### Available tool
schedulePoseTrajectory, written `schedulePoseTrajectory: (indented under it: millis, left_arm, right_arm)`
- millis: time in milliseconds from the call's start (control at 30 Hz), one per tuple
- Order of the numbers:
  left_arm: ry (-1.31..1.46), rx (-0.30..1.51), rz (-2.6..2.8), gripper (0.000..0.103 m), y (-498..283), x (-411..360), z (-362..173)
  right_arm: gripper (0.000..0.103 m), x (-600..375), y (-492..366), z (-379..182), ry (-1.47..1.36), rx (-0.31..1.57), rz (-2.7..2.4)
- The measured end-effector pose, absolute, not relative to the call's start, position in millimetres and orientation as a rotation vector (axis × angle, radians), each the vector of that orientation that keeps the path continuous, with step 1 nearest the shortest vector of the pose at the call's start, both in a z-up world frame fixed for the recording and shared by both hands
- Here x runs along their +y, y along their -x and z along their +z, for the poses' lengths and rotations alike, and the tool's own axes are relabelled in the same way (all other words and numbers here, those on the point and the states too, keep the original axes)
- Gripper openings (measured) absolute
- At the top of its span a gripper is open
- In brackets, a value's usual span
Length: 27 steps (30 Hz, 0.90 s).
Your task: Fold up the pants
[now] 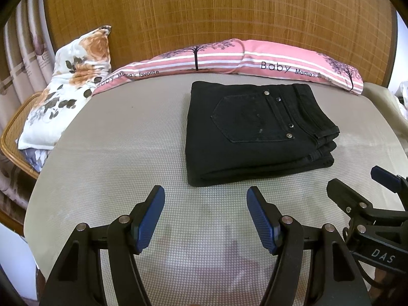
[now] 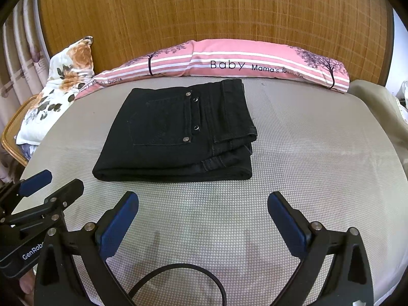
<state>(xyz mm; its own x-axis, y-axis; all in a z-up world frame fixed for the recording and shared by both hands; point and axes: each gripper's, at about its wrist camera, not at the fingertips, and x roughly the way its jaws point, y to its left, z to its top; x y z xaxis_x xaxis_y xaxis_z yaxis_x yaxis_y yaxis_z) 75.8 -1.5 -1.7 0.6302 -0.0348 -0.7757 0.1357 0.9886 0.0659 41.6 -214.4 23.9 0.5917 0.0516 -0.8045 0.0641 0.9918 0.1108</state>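
Black pants (image 1: 255, 132) lie folded into a compact stack on the grey mattress (image 1: 127, 153), back pocket and rivets facing up, waistband at the right. They also show in the right wrist view (image 2: 178, 135). My left gripper (image 1: 205, 196) is open and empty, hovering just in front of the stack's near edge. My right gripper (image 2: 202, 201) is open and empty, also just in front of the stack. The right gripper shows at the right of the left wrist view (image 1: 357, 186); the left gripper shows at the left of the right wrist view (image 2: 56, 181).
A long pink "Baby" pillow (image 1: 229, 58) lies along the bamboo headboard (image 1: 216, 12). A floral pillow (image 1: 71, 84) leans at the back left over a rattan edge (image 1: 10, 132). Curtains hang at the far left. A black cable (image 2: 178, 278) loops near the right gripper.
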Motion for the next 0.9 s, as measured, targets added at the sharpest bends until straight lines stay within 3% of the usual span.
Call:
schedulePoseTrajectory:
  millis: [900]
  left_arm:
    - [-0.125, 0.919, -0.109, 0.067, -84.3, -1.0, -9.9]
  right_arm:
    - [0.101, -220.0, -44.2, 18.6, -0.144, 0.958, -0.017]
